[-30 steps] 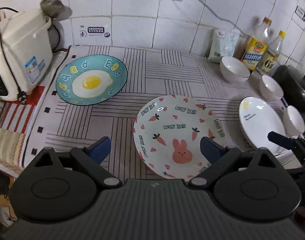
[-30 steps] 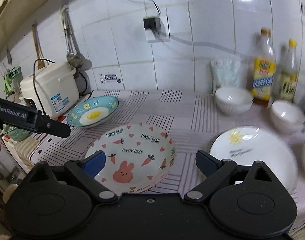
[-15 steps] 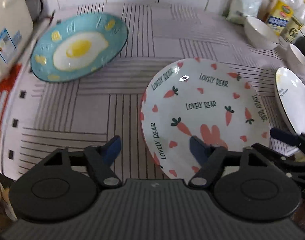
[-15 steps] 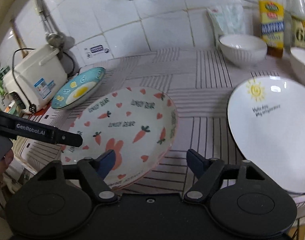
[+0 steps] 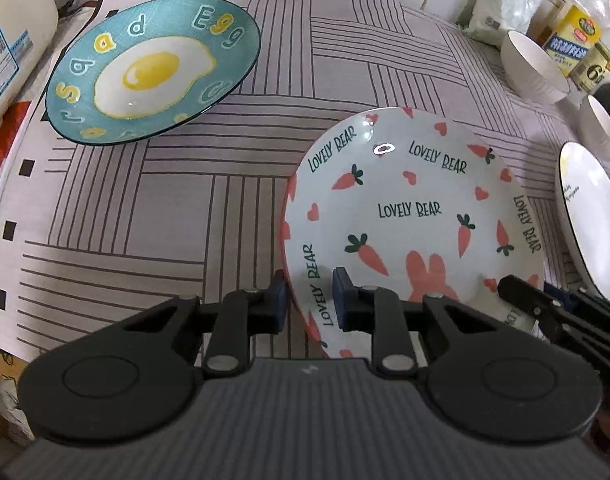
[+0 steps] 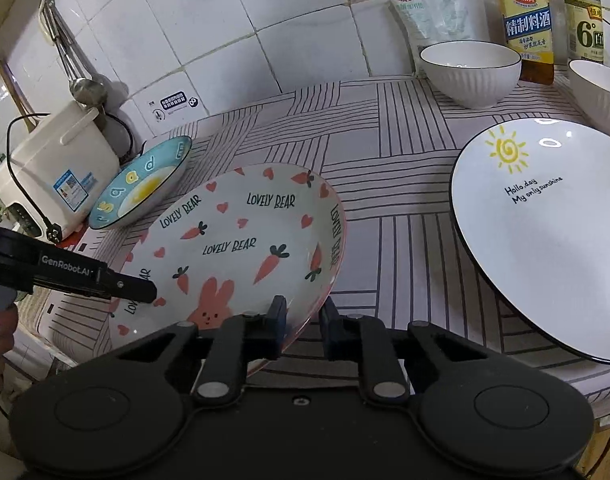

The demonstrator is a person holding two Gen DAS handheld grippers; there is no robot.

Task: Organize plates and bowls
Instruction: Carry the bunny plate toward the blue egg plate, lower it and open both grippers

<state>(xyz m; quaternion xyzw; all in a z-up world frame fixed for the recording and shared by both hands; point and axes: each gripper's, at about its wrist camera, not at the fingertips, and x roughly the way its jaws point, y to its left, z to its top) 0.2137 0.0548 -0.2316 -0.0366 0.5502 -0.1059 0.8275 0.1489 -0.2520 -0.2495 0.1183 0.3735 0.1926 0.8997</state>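
On striped cloth (image 5: 145, 216): both grippers apparently clamp rabbit plate (image 5: 417, 216) rim.

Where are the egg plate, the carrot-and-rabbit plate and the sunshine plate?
Egg plate (image 5: 153, 70), left wrist view, on the yolk.
Carrot-and-rabbit plate (image 6: 229, 246), right wrist view, on its centre lettering.
Sunshine plate (image 6: 545, 232), right wrist view, on its bare white middle.

On the striped mat (image 5: 185, 216), the rabbit plate (image 5: 417, 216) sat at the centre of the left wrist view. The egg plate (image 5: 153, 68) lay at its ten o'clock, well apart, with the rice cooker (image 5: 13, 52) beyond it at nine o'clock. The sun plate (image 6: 545, 232) lay at three o'clock of the rabbit plate. Behind the sun plate, at twelve o'clock, stood a bowl (image 6: 471, 72), a second bowl (image 6: 601, 92) to its right, and two bottles (image 6: 529, 20) against the wall
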